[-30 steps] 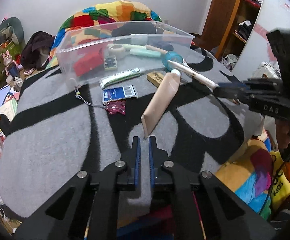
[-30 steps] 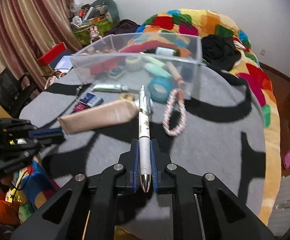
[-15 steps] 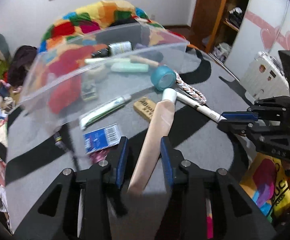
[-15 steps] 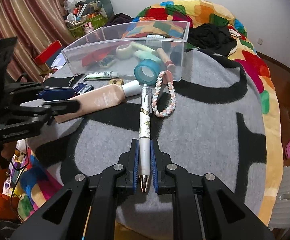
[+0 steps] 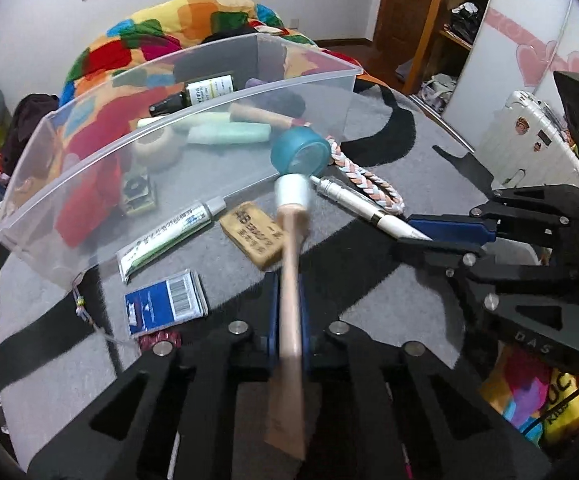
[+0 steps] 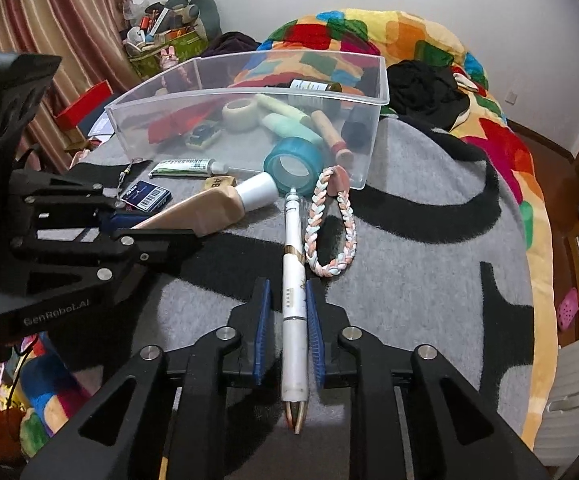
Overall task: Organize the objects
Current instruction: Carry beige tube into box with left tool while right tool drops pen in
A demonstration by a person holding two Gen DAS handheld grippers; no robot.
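Two grippers are each holding one long item, and the clear bin is lying ahead of both. Starting with the left wrist view, the left gripper (image 5: 289, 320) is clamping the flattened tail of a beige tube (image 5: 292, 280); its jaws have just been closing onto it. The tube's long axis is running straight out from the fingers, with its white cap (image 5: 292, 196) pointing forward at the near wall of the bin (image 5: 193, 148). A teal tape roll (image 5: 301, 152) is sitting just beyond the cap, against that wall, so I judge the tube must be lifted above the rim before it can travel forward. Off to the right, the right gripper (image 5: 441, 232) is reaching in from the side, holding a white pen (image 5: 365, 208). Moving to the right wrist view, the right gripper (image 6: 287, 308) is pinching that pen (image 6: 294, 280) around its barrel, with the pen running along the fingers and its tip pointing ahead toward the tape roll (image 6: 293, 164) and the bin (image 6: 245, 76). A braided bracelet (image 6: 329, 224) is lying just to the right of the pen. To the left, the left gripper (image 6: 157, 236) is holding the tube (image 6: 205, 208), which is angling toward the bin. Judging from both views, the tube's cap is sitting a little nearer the wall than the pen's tip.
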